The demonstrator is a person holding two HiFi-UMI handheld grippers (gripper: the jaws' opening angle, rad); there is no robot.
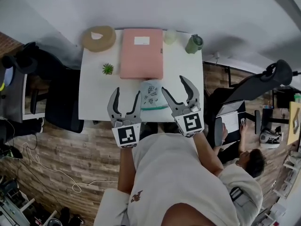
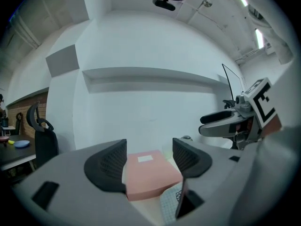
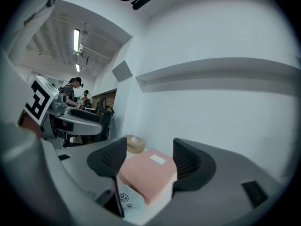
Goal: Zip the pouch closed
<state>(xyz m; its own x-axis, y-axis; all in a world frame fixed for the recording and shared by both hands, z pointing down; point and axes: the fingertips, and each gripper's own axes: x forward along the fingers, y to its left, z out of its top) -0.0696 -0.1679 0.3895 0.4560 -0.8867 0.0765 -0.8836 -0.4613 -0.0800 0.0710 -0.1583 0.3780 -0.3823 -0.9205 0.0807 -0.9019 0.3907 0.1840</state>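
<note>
The pouch (image 1: 150,96) is pale with small cartoon prints and a teal zip line along its near edge. It lies on the white table (image 1: 94,86) close to the front edge, and both gripper views catch a corner of it: pouch (image 2: 170,204), pouch (image 3: 126,200). My left gripper (image 1: 127,93) is held above the table to the left of the pouch, open and empty. My right gripper (image 1: 174,84) is held to the pouch's right, also open and empty. Both point level towards the wall, clear of the pouch. The left gripper view also takes in the right gripper (image 2: 225,121).
Behind the pouch lies a pink box (image 1: 142,53). A tan round container (image 1: 99,37), a small green plant (image 1: 107,68), a pale cup (image 1: 170,36) and a green bottle (image 1: 194,44) stand along the back. Office chairs flank the table, and a person (image 1: 247,161) sits at the right.
</note>
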